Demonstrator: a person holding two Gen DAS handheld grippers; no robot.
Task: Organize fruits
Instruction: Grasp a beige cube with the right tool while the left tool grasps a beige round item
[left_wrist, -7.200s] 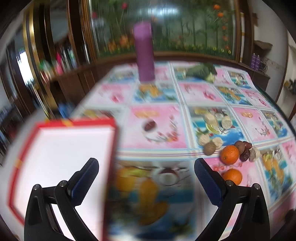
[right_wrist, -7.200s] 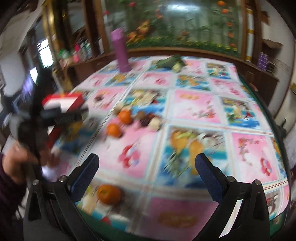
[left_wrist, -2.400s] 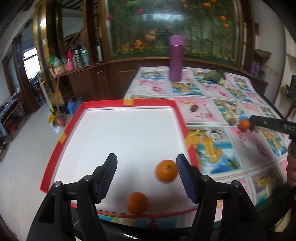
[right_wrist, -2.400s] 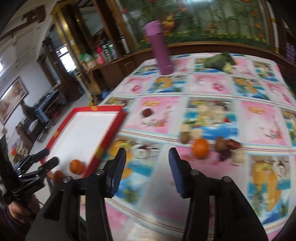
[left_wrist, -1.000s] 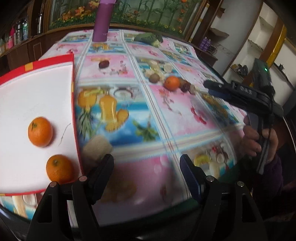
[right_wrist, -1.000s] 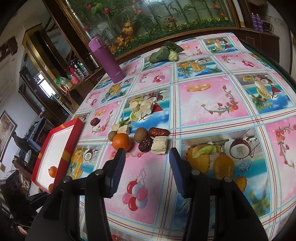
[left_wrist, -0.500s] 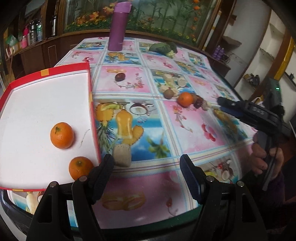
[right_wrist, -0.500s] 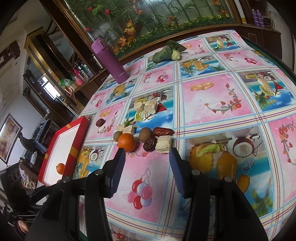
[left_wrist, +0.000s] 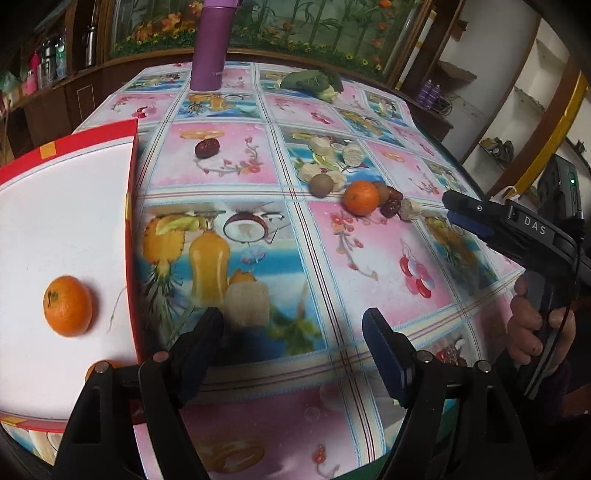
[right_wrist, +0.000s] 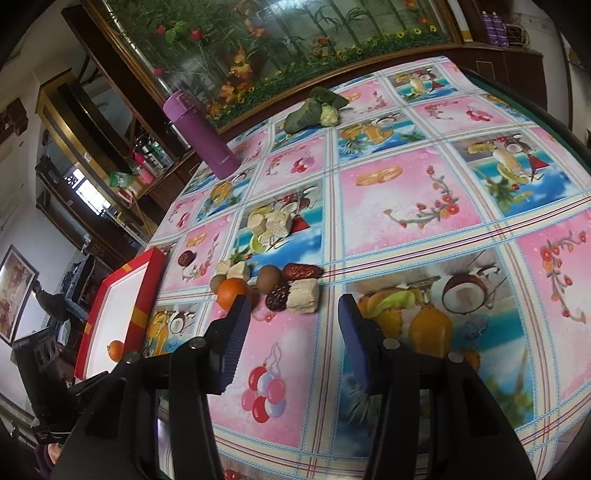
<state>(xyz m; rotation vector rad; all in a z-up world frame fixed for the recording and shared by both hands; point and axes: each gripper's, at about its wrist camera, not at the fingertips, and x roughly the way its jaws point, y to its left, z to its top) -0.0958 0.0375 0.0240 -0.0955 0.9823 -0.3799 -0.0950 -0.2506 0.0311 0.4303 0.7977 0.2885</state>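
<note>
A white tray with a red rim (left_wrist: 131, 258) lies at the table's left edge and holds one orange (left_wrist: 67, 305). A second orange (left_wrist: 90, 371) peeks out behind my left finger. My left gripper (left_wrist: 291, 321) hangs open and empty just right of the tray, its left finger close to a beige cube (left_wrist: 246, 305). A third orange (right_wrist: 232, 291) sits mid-table in a cluster with a kiwi (right_wrist: 269, 278), a red date (right_wrist: 301, 271), a dark dried fruit (right_wrist: 277, 298) and a beige cube (right_wrist: 303, 295). My right gripper (right_wrist: 293, 310) is open and empty just short of that cluster.
A purple bottle (left_wrist: 212, 44) and a green vegetable (left_wrist: 310, 83) stand at the far side. A dark red fruit (left_wrist: 207, 147) lies alone near the tray's far corner. Pale chunks (right_wrist: 267, 223) sit behind the cluster. A hand (left_wrist: 535, 325) holds the right gripper at the table's right edge.
My left gripper has moved in lower over the table beside the tray, nearer the beige cube. My right gripper has edged closer to the fruit cluster. Both stay open.
</note>
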